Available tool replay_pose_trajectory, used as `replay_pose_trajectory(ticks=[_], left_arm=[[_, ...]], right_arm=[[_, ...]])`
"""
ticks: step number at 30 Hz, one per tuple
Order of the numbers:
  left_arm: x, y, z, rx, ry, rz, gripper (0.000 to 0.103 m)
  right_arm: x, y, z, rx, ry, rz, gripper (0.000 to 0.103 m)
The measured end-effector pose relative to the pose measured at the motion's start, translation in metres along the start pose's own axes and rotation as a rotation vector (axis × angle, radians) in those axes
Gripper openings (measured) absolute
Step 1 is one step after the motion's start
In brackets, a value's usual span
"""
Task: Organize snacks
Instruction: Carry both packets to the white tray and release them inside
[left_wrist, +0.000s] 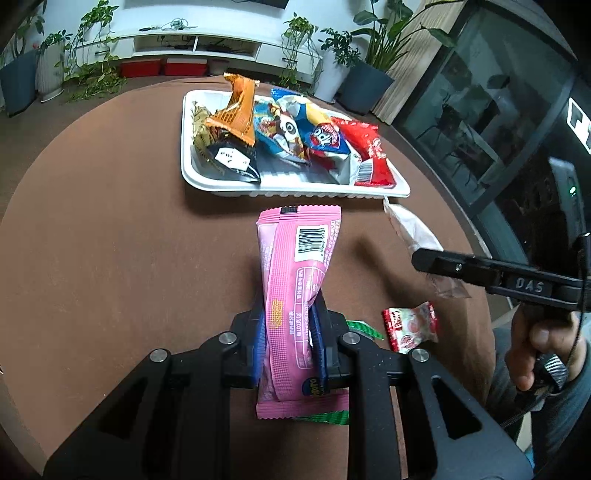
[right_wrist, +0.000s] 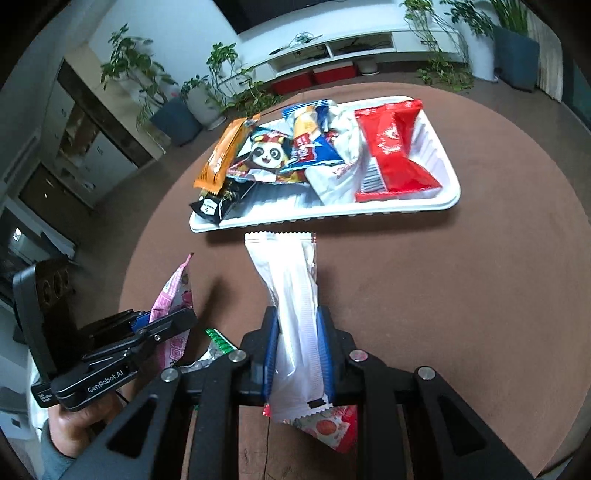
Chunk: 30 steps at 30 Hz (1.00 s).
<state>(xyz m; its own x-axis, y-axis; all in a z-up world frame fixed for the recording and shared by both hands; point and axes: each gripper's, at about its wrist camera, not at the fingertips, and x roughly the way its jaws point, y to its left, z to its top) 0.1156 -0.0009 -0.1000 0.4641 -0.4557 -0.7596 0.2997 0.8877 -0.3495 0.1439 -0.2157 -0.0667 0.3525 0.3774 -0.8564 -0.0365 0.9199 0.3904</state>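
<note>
The round brown table (left_wrist: 110, 229) carries everything. On its far side sits a white tray (left_wrist: 295, 190) (right_wrist: 332, 218), ribbed inside, with snack packs leaning in a row: an orange packet (left_wrist: 238, 110) at the left, a panda-print bag (left_wrist: 280, 136) next to it, a blue and yellow bag (left_wrist: 325, 133) after that, and a red packet (left_wrist: 369, 155) at the right end.

The left tool (left_wrist: 288, 332) is clamped tight on a pink wrapper (left_wrist: 299, 266), barcode side up, which sticks out toward the tray's near rim. The right tool (right_wrist: 297, 343) pinches a white wrapper (right_wrist: 291, 288) between its blue pads (right_wrist: 271, 350), the pack's crimped far end just short of the tray.

On the table near the tools lie 2 small things: a red and white packet (left_wrist: 410, 326) and a green-edged wrapper (left_wrist: 364, 328) partly hidden under the left tool. A hand (left_wrist: 532, 343) grips the right tool's handle.
</note>
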Motion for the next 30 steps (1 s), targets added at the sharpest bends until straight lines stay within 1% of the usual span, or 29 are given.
replay_pose_trajectory(ticks=[5,9,13,17,20,23,28,30], left_arm=[[-0.013,-0.004,0.005,-0.004,-0.023,-0.01,0.019],[-0.023,-0.008,0.019,-0.006,-0.047,-0.02,0.019],[-0.03,-0.015,0.042,0.017,-0.074,-0.009,0.019],[-0.034,-0.026,0.077,0.043,-0.101,-0.001,0.019],[-0.027,-0.033,0.105,0.05,-0.106,0.002,0.019],[-0.017,-0.04,0.127,0.055,-0.102,-0.002,0.019],[0.012,-0.045,0.154,0.038,-0.08,0.007,0.019],[0.027,-0.044,0.163,0.032,-0.074,0.034,0.019]], right_arm=[[-0.004,-0.016,-0.005,0.05,-0.01,0.01,0.022],[-0.015,-0.032,0.001,0.085,-0.04,0.007,0.022],[-0.036,-0.041,0.019,0.097,-0.094,-0.009,0.022],[-0.058,-0.04,0.047,0.085,-0.163,-0.019,0.022],[-0.069,-0.031,0.071,0.062,-0.205,-0.017,0.022],[-0.07,-0.019,0.094,0.031,-0.231,-0.02,0.022],[-0.044,-0.008,0.13,0.019,-0.215,-0.001,0.022],[-0.034,-0.006,0.138,0.012,-0.202,-0.006,0.022]])
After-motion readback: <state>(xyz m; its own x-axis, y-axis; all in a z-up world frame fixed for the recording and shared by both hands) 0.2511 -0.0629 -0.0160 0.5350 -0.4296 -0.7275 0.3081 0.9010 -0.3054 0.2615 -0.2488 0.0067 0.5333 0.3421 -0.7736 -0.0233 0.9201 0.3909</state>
